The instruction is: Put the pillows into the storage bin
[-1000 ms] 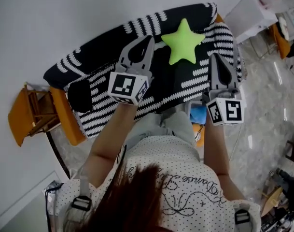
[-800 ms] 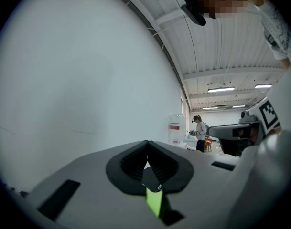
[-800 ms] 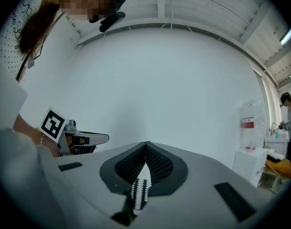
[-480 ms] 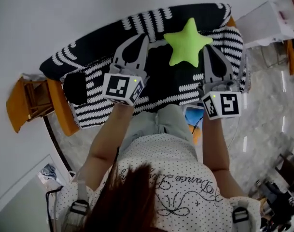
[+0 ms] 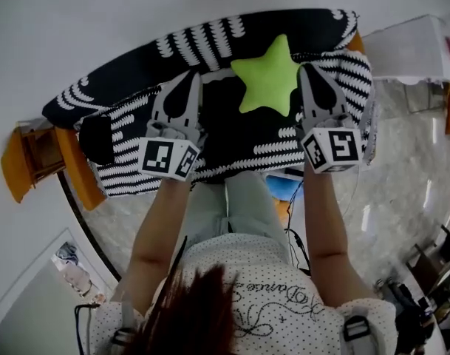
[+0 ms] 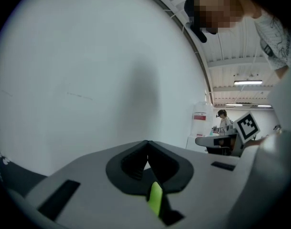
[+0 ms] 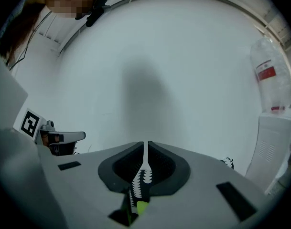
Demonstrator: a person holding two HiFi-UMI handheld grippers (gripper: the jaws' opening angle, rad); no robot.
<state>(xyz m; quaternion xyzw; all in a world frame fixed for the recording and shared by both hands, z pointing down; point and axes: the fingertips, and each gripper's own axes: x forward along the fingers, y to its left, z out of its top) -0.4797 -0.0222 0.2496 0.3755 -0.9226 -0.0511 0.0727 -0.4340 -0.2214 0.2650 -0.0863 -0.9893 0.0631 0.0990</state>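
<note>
A lime-green star pillow (image 5: 267,74) lies on a sofa under a black-and-white striped cover (image 5: 210,43). My right gripper (image 5: 311,72) hovers right beside the star's right arm. Its jaws are opening: the right gripper view shows a thin slit between them (image 7: 145,149) with nothing in it. My left gripper (image 5: 188,80) hangs over the sofa seat, to the left of the star, shut and empty (image 6: 146,146). A sliver of green shows below the jaws in both gripper views. Both gripper views face the white wall.
A small black cushion (image 5: 97,139) lies at the sofa's left end. An orange wooden stand (image 5: 21,161) sits left of the sofa. A blue thing (image 5: 282,188) lies on the floor by the person's legs. White furniture (image 5: 417,46) stands to the right.
Both grippers have moved forward over the sofa. The right one now sits close beside the star pillow instead of short of it. The head view has shifted along.
</note>
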